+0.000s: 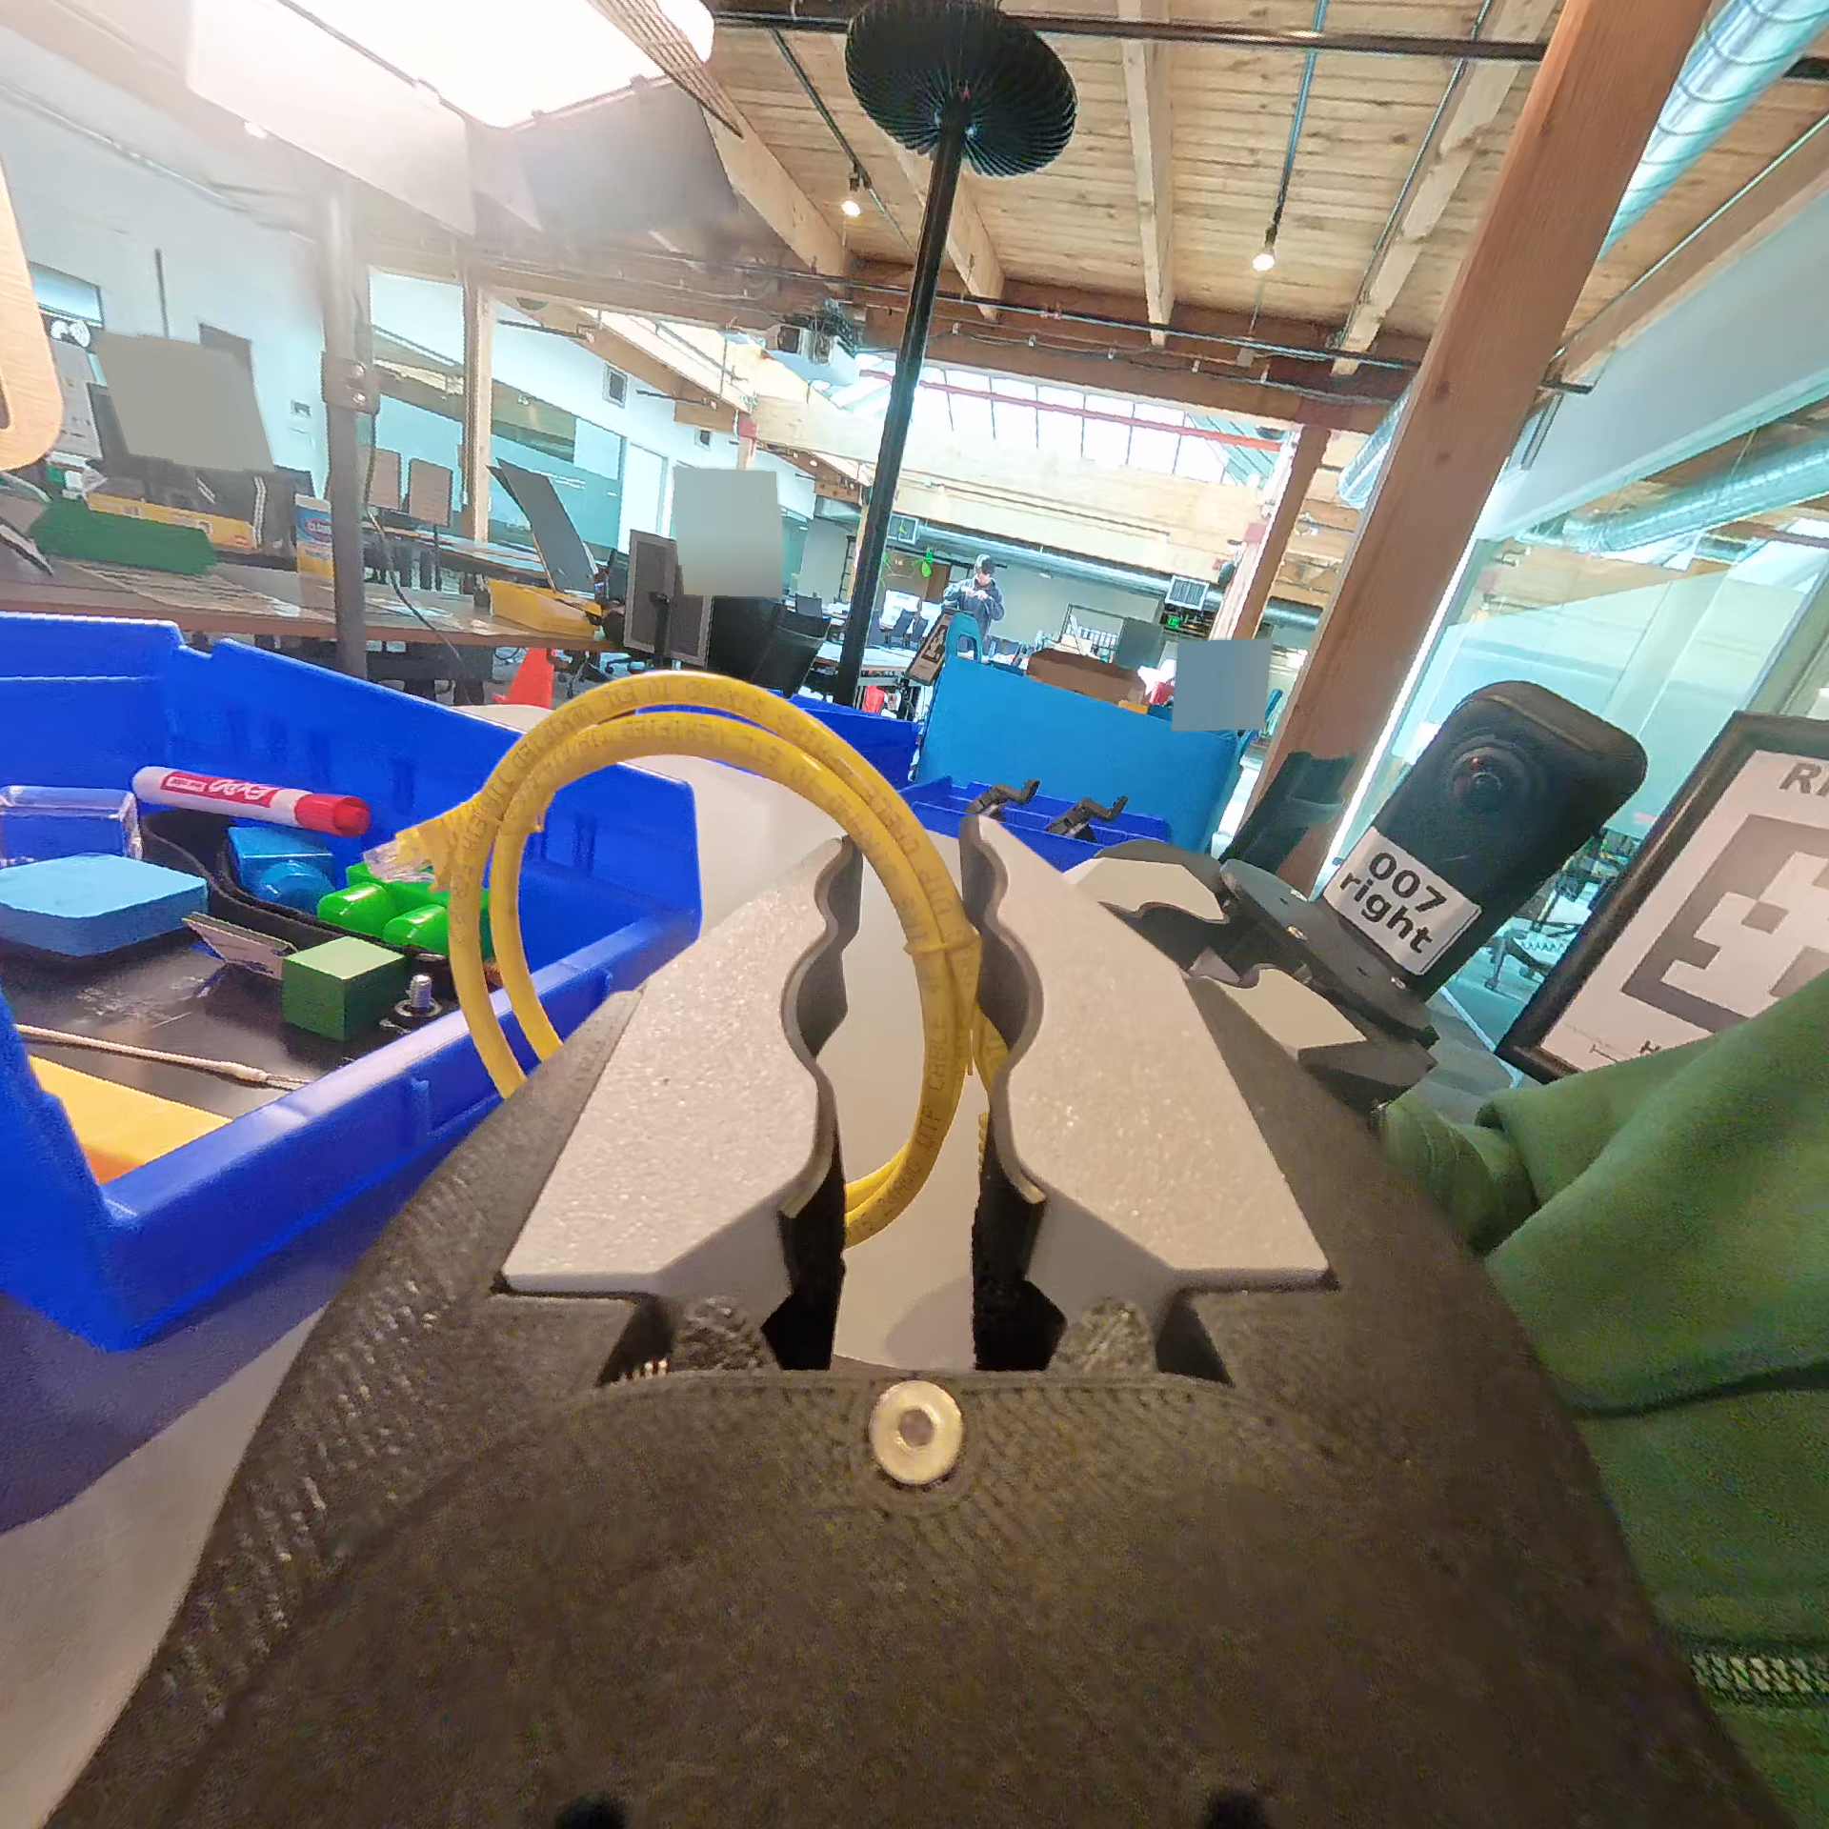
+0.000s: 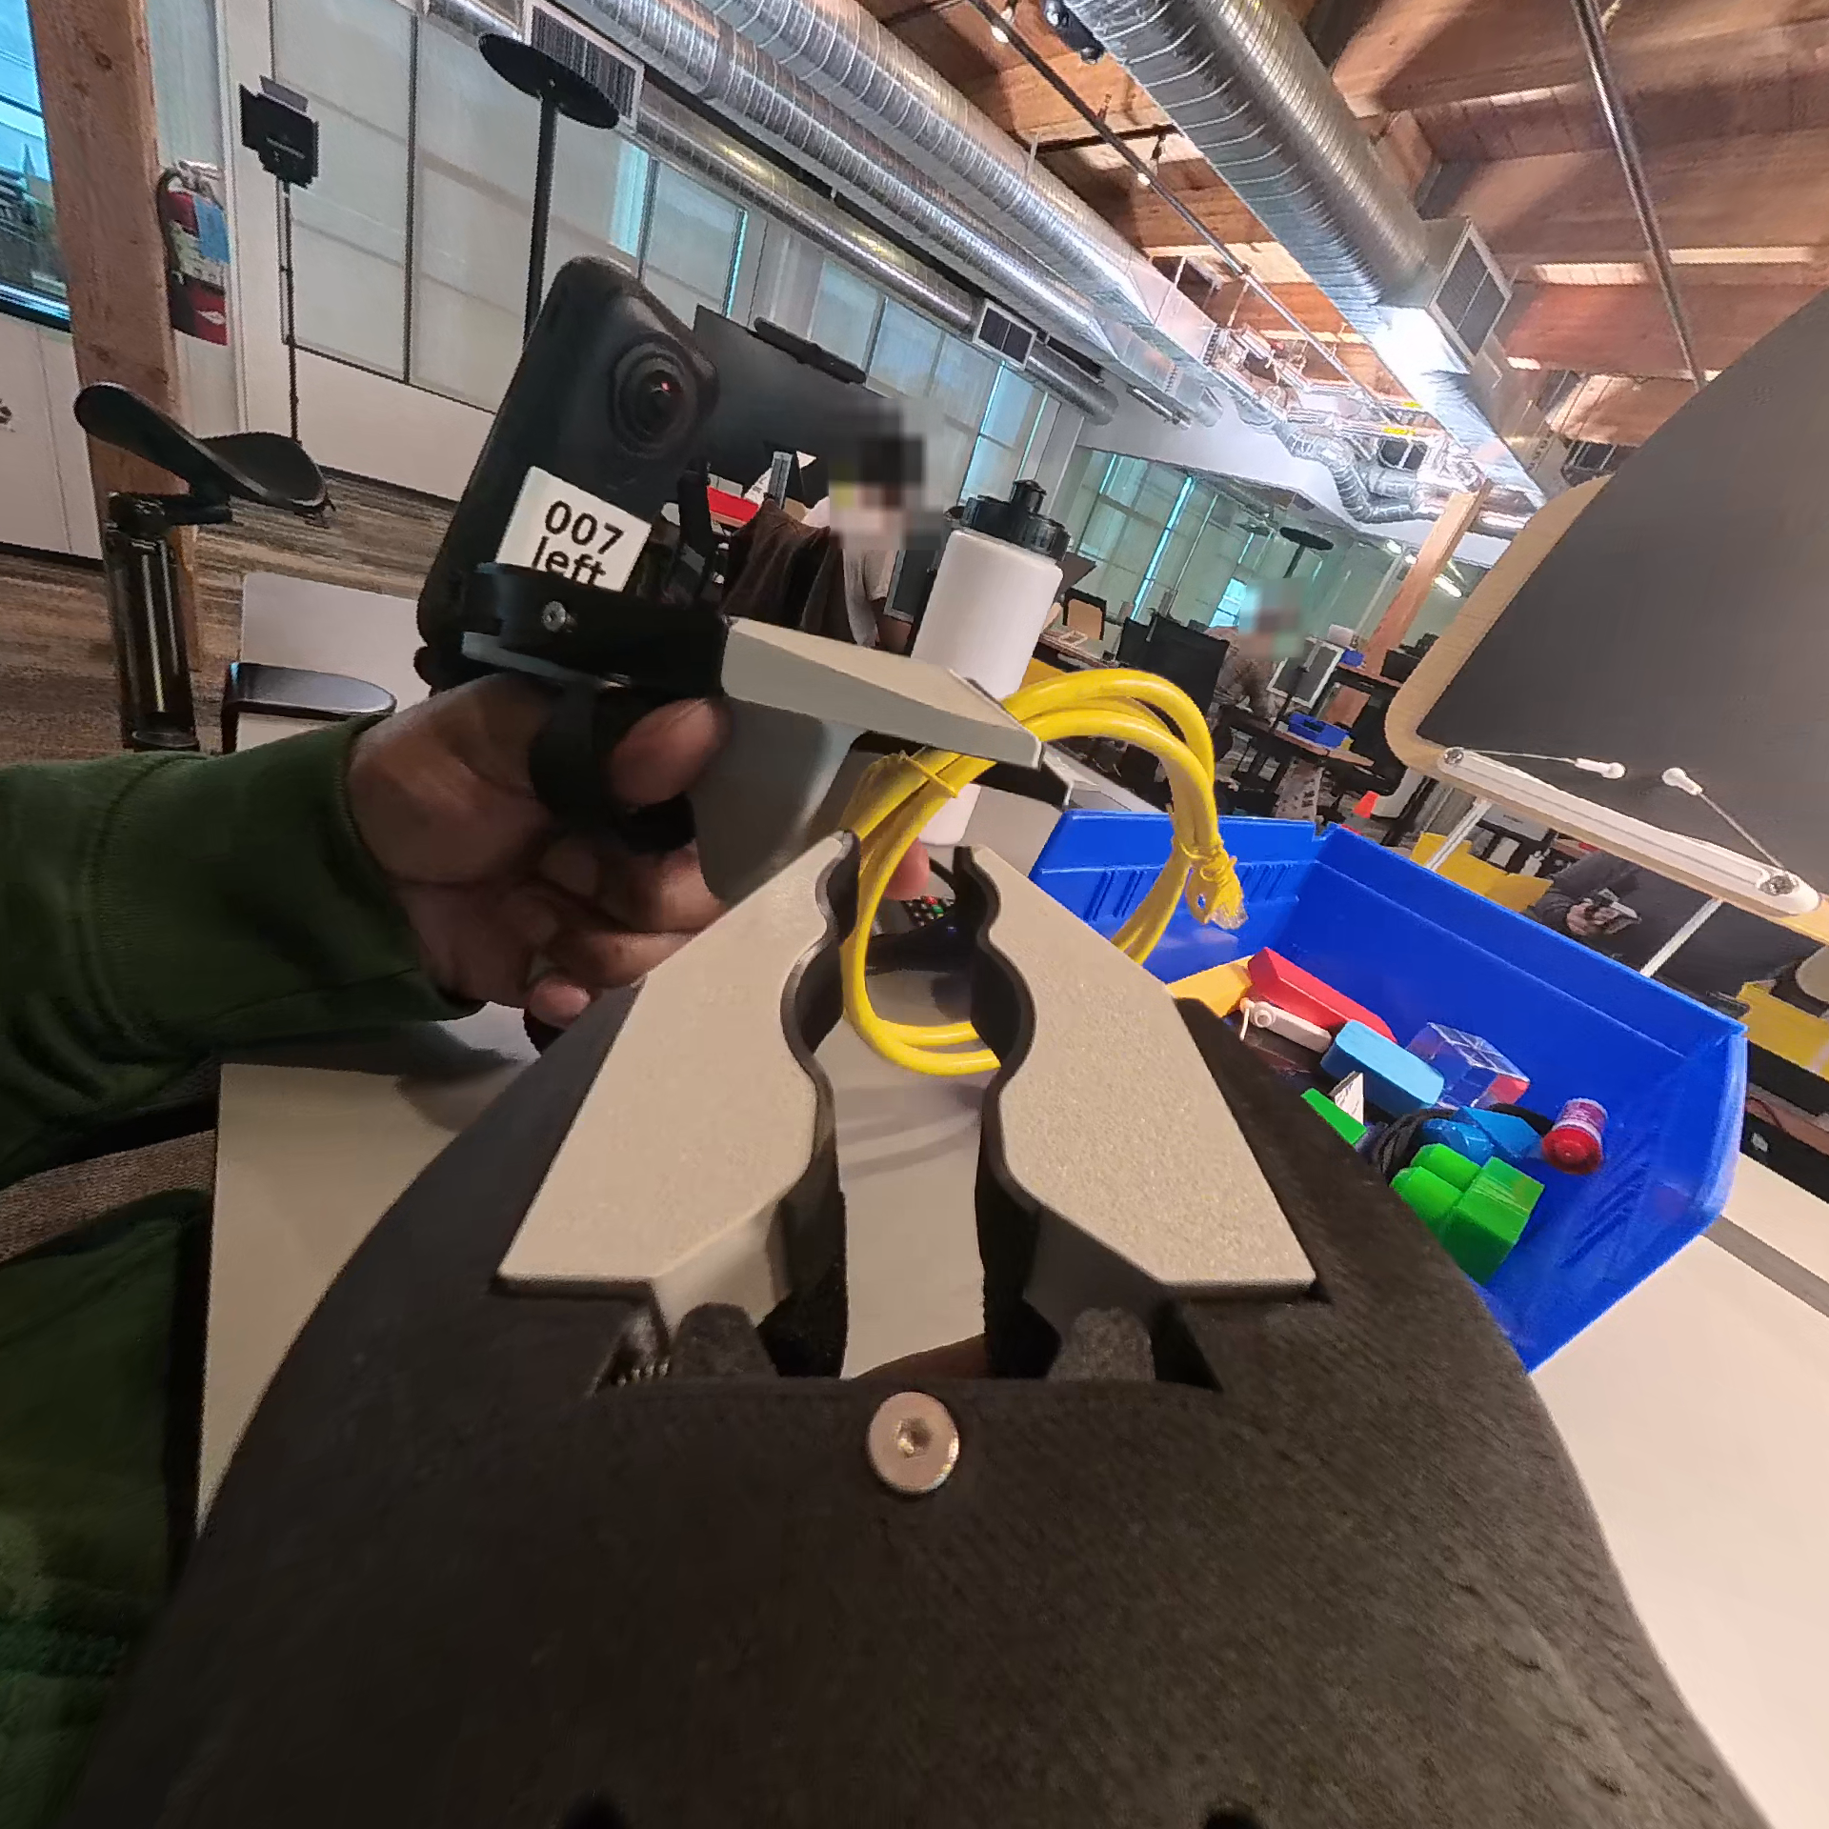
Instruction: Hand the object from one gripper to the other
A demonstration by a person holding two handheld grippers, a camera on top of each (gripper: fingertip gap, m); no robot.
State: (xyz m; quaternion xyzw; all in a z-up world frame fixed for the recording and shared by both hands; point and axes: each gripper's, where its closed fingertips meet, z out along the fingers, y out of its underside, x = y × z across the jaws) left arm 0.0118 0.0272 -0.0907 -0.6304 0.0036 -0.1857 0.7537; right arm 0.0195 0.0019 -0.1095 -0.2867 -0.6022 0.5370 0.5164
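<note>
A coiled yellow cable (image 1: 693,713) is held up above the grey table (image 1: 762,812). My left gripper (image 1: 911,851) is shut on it at its tie, with the loop standing out past the fingertips. In the right wrist view the left gripper (image 2: 1039,762) lies on its side in a hand (image 2: 495,841), and the cable (image 2: 1138,693) sticks out of it. My right gripper (image 2: 906,851) is open, and the lower part of the loop shows between its fingers. I cannot tell whether they touch it. Its body (image 1: 1138,876) shows beside the left gripper.
A blue bin (image 1: 554,891) of blocks, a marker and small parts stands on the table, and shows to the right in the right wrist view (image 2: 1485,950). A white bottle (image 2: 990,604) stands behind the cable. A framed marker sign (image 1: 1702,891) and a green sleeve (image 1: 1633,1237) are at the right. My two grippers' fingertips are within a few centimetres of each other.
</note>
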